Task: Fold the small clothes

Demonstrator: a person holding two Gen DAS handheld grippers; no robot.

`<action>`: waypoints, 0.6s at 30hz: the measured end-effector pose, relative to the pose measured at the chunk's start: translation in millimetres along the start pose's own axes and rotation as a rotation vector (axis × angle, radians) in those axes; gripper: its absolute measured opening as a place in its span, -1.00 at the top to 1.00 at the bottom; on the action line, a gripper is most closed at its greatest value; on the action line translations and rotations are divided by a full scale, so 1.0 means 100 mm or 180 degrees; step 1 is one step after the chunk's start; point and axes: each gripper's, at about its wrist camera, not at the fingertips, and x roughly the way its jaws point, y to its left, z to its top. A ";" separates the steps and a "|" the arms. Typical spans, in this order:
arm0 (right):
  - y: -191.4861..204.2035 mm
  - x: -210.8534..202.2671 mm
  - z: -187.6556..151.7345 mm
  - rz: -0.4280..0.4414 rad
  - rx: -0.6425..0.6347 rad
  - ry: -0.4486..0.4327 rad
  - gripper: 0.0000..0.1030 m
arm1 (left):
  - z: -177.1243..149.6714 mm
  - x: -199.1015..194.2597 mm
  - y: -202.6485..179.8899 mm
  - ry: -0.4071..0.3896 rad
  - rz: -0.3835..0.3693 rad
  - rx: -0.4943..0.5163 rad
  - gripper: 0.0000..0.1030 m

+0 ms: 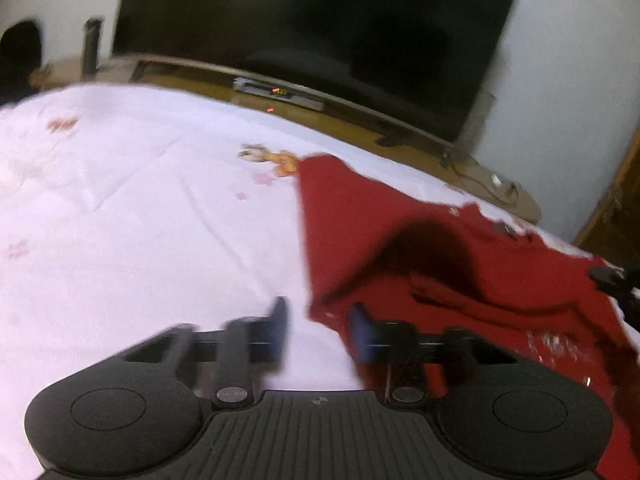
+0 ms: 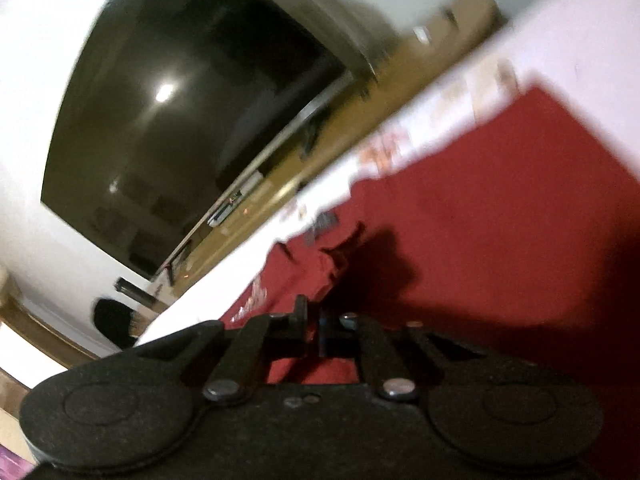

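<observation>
Left gripper: jaws apart, red garment edge between, no pinch. Right gripper: pressed together over garment; grip unclear.

- The left wrist view sits low over the bed, looking forward and down past its tool at the bottom of the frame, nearly level.
- The right wrist view rides close over the red garment, rolled hard so the bed edge runs diagonally.
- Both share the garment, the television on the far wall and the wooden TV stand.
</observation>
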 end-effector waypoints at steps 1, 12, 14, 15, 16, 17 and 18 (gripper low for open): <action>0.05 -0.10 0.03 -0.0032 -0.0138 -0.0083 0.89 | 0.01 0.00 0.09 0.0007 -0.0067 -0.0152 0.68; -0.23 -0.23 0.10 -0.0331 -0.0295 -0.0057 0.89 | 0.00 0.02 0.01 0.0031 -0.0003 -0.0003 0.93; -0.22 -0.26 0.09 -0.0319 -0.0340 -0.0060 0.89 | 0.02 0.01 0.00 0.0032 -0.0041 -0.0072 0.93; -0.21 -0.26 0.09 -0.0326 -0.0384 -0.0057 0.89 | 0.03 0.01 -0.01 0.0015 -0.0092 -0.0116 0.93; -0.18 -0.26 0.09 -0.0338 -0.0432 -0.0060 0.89 | 0.04 -0.01 -0.04 -0.0003 -0.0097 -0.0108 0.93; -0.17 -0.28 0.09 -0.0342 -0.0479 -0.0065 0.89 | 0.05 -0.01 -0.05 -0.0003 -0.0100 -0.0079 0.93; -0.16 -0.28 0.09 -0.0342 -0.0507 -0.0076 0.89 | 0.05 0.01 -0.09 0.0042 -0.0107 -0.0039 0.93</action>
